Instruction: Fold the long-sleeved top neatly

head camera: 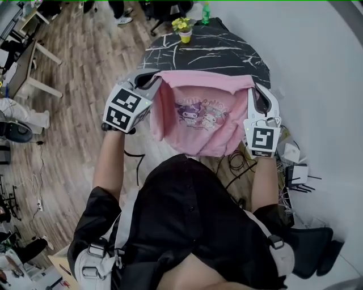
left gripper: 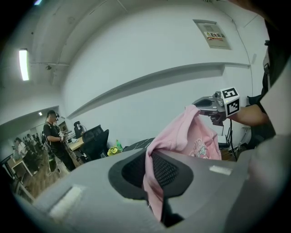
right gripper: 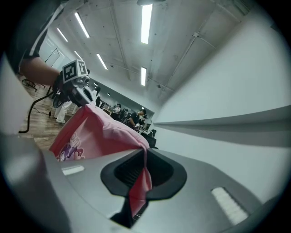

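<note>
- At the far left of the head view, the wooden floor (head camera: pixel 85 68) runs beside the desk (head camera: pixel 215 51), a black desk with white veins.
- Your left hand-held gripper (head camera: pixel 156 79) is clamped on one upper corner of the long-sleeved top (head camera: pixel 204 119). In the left gripper view a fold of pink cloth is pinched tight between the dark pads and trails down below them.
- The top is pink with a cartoon print on the side facing you. It hangs in the air between your two hand-held grippers, in front of your chest and at the near end of the desk. Its upper edge stretches from one gripper to the other, and the rest sags below. I cannot tell whether it touches the desk.
- Beyond it, at the desk's far end, stand a potted plant (head camera: pixel 182 27) with yellow flowers and a green bottle (head camera: pixel 206 12).
- Your right hand-held gripper (head camera: pixel 256 89) is closed on the other upper corner. The right gripper view shows pink cloth squeezed between its pads.
- Below that gripper, cables (head camera: pixel 235 164) lie on the floor next to the white wall (head camera: pixel 317 68).
</note>
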Demonstrator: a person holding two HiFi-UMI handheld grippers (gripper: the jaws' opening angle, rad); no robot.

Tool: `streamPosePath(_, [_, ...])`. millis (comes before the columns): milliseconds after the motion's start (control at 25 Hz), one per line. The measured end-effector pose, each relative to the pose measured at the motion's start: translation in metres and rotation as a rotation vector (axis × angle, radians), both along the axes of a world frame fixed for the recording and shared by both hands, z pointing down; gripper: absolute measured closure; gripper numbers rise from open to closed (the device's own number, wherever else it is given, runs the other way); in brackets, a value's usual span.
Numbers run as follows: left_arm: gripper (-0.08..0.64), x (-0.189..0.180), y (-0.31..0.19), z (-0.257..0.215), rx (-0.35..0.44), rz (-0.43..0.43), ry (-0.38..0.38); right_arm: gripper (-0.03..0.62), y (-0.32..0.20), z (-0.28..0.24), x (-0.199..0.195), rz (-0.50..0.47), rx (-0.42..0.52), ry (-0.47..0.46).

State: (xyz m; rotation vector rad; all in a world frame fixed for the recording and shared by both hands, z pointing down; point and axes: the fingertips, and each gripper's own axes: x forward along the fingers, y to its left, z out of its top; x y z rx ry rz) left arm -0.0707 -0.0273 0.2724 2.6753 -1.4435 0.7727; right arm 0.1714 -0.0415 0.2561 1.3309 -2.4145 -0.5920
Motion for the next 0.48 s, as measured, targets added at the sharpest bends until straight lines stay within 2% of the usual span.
streamPosePath(280, [0.541, 0.006, -0.015, 0.012, 0.002, -0.022, -0.013, 0.568, -0.013, 0.012, 0.007, 0.020, -0.030, 0.016])
streamPosePath(480, [0.541, 0.012, -0.024, 0.014, -0.004, -0.015, 0.010, 0.568, -0.018, 0.020, 0.011, 0.024, -0.051, 0.033])
